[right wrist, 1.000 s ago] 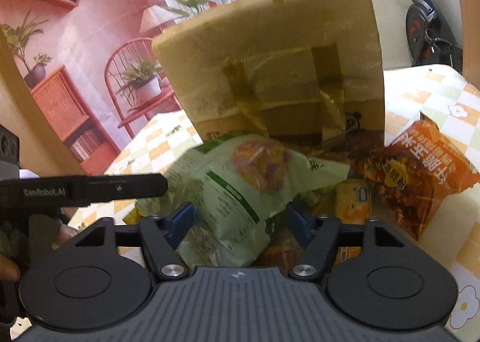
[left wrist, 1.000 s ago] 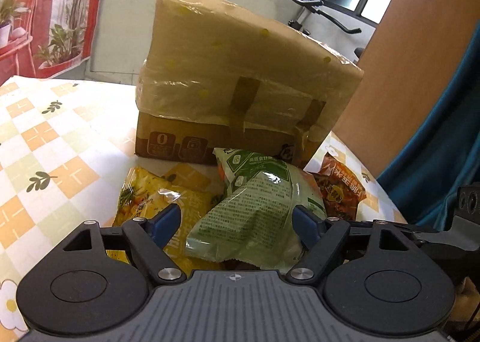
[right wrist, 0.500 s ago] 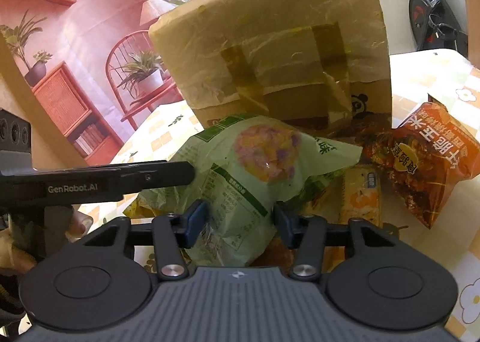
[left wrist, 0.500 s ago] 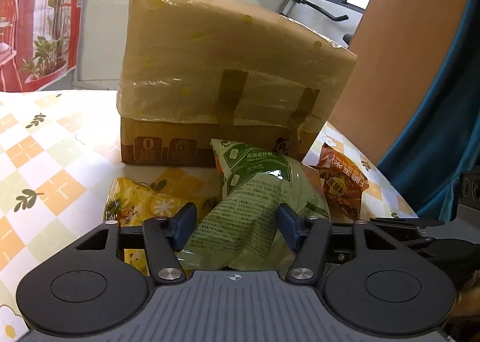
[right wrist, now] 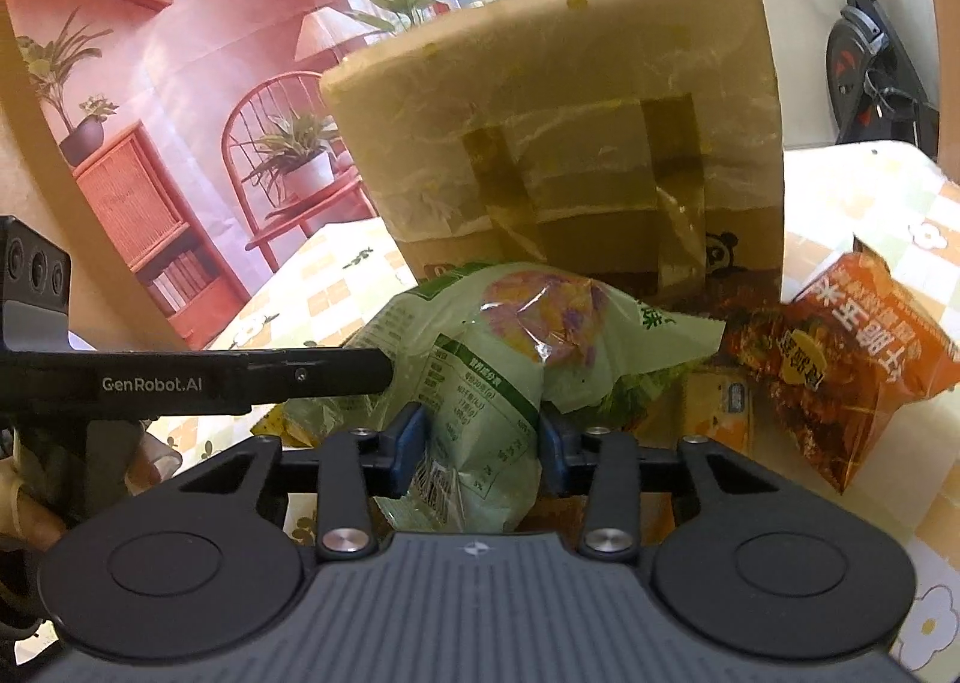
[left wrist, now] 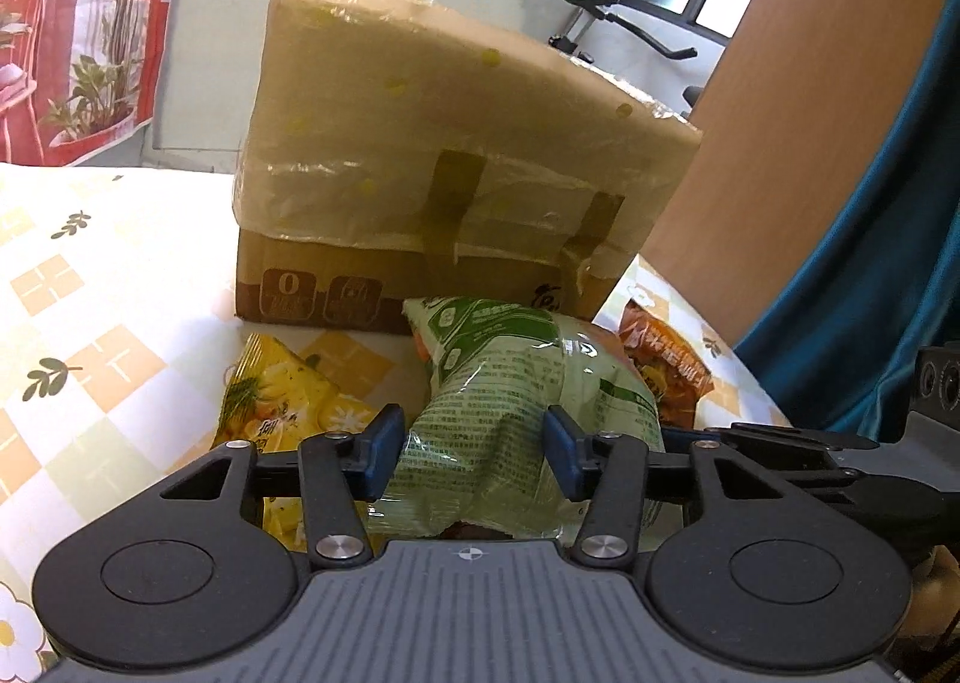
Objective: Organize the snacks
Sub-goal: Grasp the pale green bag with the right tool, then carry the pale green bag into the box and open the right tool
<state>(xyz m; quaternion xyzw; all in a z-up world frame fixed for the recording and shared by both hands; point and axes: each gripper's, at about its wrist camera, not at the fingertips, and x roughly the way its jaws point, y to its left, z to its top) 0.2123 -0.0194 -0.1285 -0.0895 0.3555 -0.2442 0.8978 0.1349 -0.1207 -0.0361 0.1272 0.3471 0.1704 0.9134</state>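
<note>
two grippers pinch the same green snack bag point(left wrist: 516, 413) from opposite ends, low over the table. the left gripper point(left wrist: 473, 452) has just been closing, and its blue pads point(left wrist: 384, 452) now press into the bag's printed back, crumpling the film between them. the right gripper point(right wrist: 480, 443) has also just been closing; its jaws squeeze the bag's other end into a narrow waist. from the right wrist view, one black finger of the left gripper reaches across from the left edge to the bag, and part of a person's hand point(right wrist: 30, 509) shows beneath it. both grippers tilt downward toward the table.

just beside the green bag on its left, a yellow snack packet point(left wrist: 276, 401) lies flat on the checked tablecloth point(left wrist: 90, 323), partly under the green bag. on the other side an orange snack bag point(right wrist: 852, 365) lies near, with a small orange carton point(right wrist: 714, 407) between it and the green bag.

behind them all stands a cardboard box point(left wrist: 432, 191) wrapped in clear film and taped, touching or nearly touching the bags at its base. farther back an exercise bike point(right wrist: 870, 59) stands by the window.
</note>
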